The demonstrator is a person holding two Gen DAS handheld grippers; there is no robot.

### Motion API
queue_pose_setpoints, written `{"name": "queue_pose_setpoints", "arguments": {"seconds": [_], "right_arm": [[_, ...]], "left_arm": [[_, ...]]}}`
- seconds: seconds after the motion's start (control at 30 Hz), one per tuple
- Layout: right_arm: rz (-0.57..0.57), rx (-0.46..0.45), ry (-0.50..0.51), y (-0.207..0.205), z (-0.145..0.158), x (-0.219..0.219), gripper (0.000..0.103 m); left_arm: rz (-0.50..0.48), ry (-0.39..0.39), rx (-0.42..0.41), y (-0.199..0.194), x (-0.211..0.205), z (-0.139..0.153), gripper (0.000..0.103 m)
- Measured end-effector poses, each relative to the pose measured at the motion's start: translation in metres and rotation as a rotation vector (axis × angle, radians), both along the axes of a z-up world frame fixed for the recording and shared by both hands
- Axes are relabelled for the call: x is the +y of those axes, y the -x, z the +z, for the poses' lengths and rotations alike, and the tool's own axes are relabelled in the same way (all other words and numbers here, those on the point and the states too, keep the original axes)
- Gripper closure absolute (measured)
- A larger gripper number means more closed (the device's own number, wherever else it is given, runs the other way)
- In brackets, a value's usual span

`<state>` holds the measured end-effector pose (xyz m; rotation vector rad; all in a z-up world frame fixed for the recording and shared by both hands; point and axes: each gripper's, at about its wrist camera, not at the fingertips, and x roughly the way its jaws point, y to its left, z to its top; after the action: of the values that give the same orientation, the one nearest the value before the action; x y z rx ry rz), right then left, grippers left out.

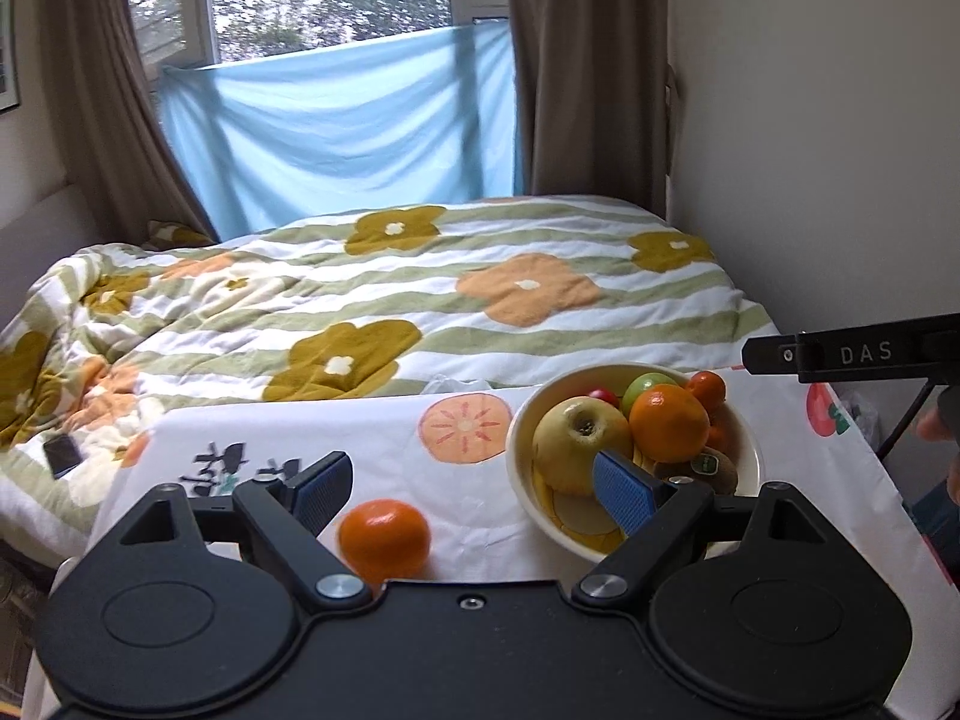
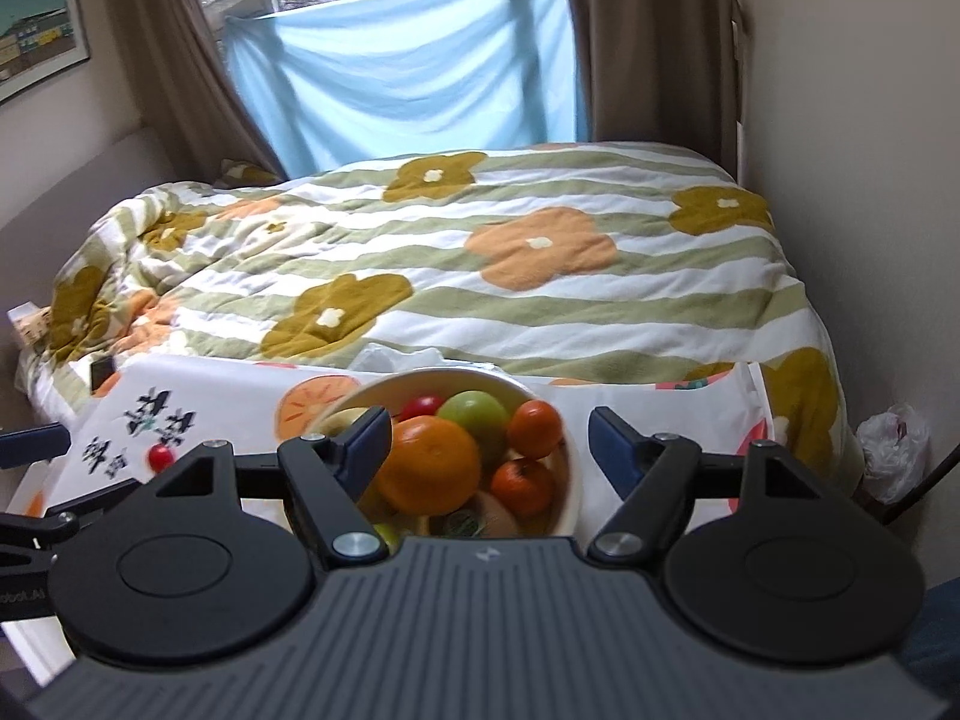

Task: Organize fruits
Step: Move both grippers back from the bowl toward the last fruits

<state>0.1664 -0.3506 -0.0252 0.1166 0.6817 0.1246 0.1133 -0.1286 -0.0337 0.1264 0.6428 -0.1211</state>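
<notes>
Bedroom setup: a floral quilt on the bed [image 1: 420, 294], brown curtains, a blue sheet across the window, and up front a table with a white printed cloth [image 1: 480, 480].

Hard to see stuff first. The cream bowl [image 1: 517, 450] is partly blocked in both views. In the left wrist view the blue pad covers its near side, and in the right wrist view the gripper body cuts off the bottom of it. Something yellow lies under the fruit, maybe banana, can't say. A small red thing on the cloth [image 2: 159, 455] is too blurry to name. The dark flat object on the quilt [image 1: 61, 455] looks like a phone, not sure.

Counts, as far as I can see in the bowl: 1 big orange [image 2: 429, 465], 2 small oranges, 1 yellow apple [image 1: 576, 435], 1 green apple [image 2: 477, 414], 1 red fruit, 1 kiwi [image 1: 705, 468] with a sticker. Plus 1 loose orange [image 1: 384, 534] on the cloth, left of the bowl.

Left gripper [image 1: 474, 489] is angled down over the table, jaws wide, nothing held, and the loose orange sits between its fingers in view. Right gripper [image 2: 489, 438] tilts down over the bowl, jaws spread wide and empty, fruit below them.
</notes>
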Motion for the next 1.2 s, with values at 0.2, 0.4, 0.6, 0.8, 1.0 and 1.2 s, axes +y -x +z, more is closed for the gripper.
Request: {"name": "queue_pose_setpoints", "arguments": {"seconds": [0.2,0.4,0.6,0.8,1.0,1.2], "right_arm": [[0.069,-0.015,-0.01,0.024,0.017,0.021,0.0],[0.119,-0.007,-0.021,0.042,0.022,0.048,0.0],[0.128,0.012,-0.022,0.047,0.015,0.084,0.0],[0.084,0.059,-0.037,0.038,0.0,0.122,0.0],[-0.001,0.125,-0.062,0.022,-0.015,0.153,0.0],[-0.052,0.151,-0.053,0.007,-0.03,0.18,0.0]], "left_arm": [[0.075,-0.011,-0.02,0.03,0.022,0.016,0.013],[0.121,-0.029,-0.019,0.043,0.05,0.023,0.003],[0.162,-0.025,0.001,0.034,0.086,0.018,0.0],[0.127,-0.023,0.032,0.01,0.124,0.01,0.0],[0.067,-0.026,0.072,-0.023,0.154,-0.007,0.0],[-0.006,-0.009,0.133,-0.058,0.176,-0.03,0.0]]}}
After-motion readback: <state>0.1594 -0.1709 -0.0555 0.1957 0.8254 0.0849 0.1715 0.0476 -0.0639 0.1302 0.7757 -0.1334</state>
